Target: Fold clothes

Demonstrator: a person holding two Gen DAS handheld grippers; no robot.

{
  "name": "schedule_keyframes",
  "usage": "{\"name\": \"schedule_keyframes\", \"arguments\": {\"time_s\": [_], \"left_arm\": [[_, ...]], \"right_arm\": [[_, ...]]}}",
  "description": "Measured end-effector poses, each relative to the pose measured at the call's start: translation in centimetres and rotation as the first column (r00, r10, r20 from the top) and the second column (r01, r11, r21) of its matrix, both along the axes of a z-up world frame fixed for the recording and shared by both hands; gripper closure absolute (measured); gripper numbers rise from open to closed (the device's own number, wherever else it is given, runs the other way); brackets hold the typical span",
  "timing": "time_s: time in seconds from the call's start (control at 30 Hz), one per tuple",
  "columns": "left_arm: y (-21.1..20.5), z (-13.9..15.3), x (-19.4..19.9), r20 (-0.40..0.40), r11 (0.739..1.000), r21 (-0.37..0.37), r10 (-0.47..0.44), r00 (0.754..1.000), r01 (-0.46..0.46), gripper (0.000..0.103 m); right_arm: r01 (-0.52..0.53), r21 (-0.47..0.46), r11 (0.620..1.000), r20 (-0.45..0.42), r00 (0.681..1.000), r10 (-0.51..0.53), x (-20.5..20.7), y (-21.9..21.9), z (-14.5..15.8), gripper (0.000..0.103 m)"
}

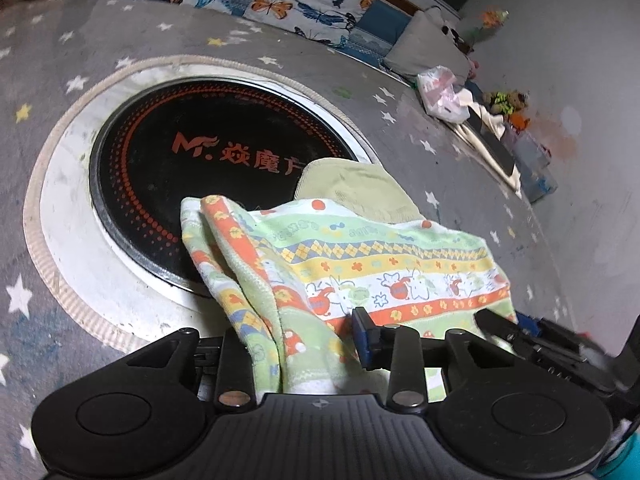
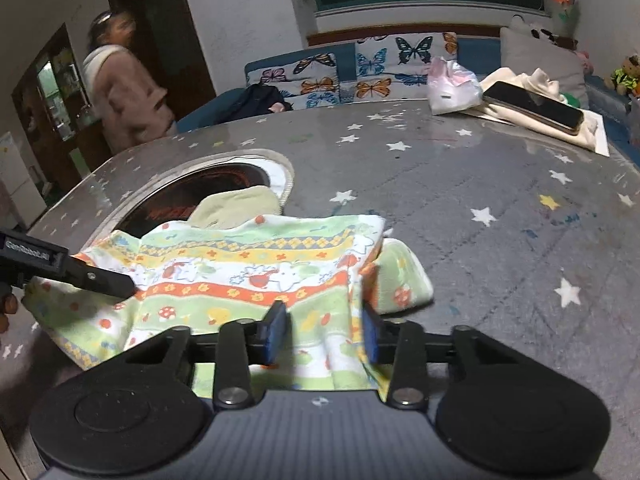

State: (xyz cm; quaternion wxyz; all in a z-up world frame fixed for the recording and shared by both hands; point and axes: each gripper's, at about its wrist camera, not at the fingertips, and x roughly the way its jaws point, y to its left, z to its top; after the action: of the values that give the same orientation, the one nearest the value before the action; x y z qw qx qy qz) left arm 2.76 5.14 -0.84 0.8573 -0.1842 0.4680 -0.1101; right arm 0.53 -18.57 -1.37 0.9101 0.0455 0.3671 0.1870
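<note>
On the star-patterned table [image 2: 460,200], beside the round black cooktop [image 1: 192,168] set into it, lies the small patterned garment [image 2: 248,268], its far edge partly over the cooktop with a plain green piece [image 1: 352,188] beneath it. The garment looks roughly gathered, not a neat finished fold, so I judge the folding is only midway. The left tongs [image 1: 304,340] stand part open with a bunched fold of cloth running between them; whether the pads press it I cannot tell. The right tongs [image 2: 326,330] are part open around the near hem, pads not clearly pinching. Smoothing and a final fold seem to remain. A phone [image 2: 536,106] sits well apart.
</note>
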Motion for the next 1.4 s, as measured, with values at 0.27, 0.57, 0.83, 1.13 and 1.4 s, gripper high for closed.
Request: {"name": "schedule_keyframes", "arguments": {"time_s": [0.27, 0.57, 0.83, 1.13, 1.4], "left_arm": [[-0.8, 0.9, -0.4, 0.054, 0.996, 0.083, -0.039, 0.998, 0.034, 0.081], [-1.8, 4.0, -0.4, 0.136, 0.991, 0.102, -0.099, 0.986, 0.085, 0.087], [-4.5, 7.4, 1.3, 0.21, 0.981, 0.141, -0.16, 0.965, 0.132, 0.087], [-8.7, 9.8, 4.0, 0.25, 0.961, 0.209, -0.231, 0.94, 0.18, 0.087], [-11.6, 8.8, 6.7, 0.23, 0.941, 0.27, -0.269, 0.935, 0.204, 0.086]], "right_arm": [[0.015, 0.027, 1.0, 0.062, 0.998, -0.016, -1.4, -0.4, 1.8, 0.091], [0.009, -0.01, 1.0, 0.185, 0.983, -0.007, -2.7, -0.1, 5.9, 0.092], [0.043, -0.055, 0.998, 0.289, 0.957, -0.025, -2.9, -1.1, 9.8, 0.092], [0.108, -0.107, 0.988, 0.368, 0.928, -0.061, -1.8, -3.2, 12.7, 0.092], [0.149, -0.127, 0.981, 0.363, 0.927, -0.094, -0.7, -4.7, 11.8, 0.092]]}}
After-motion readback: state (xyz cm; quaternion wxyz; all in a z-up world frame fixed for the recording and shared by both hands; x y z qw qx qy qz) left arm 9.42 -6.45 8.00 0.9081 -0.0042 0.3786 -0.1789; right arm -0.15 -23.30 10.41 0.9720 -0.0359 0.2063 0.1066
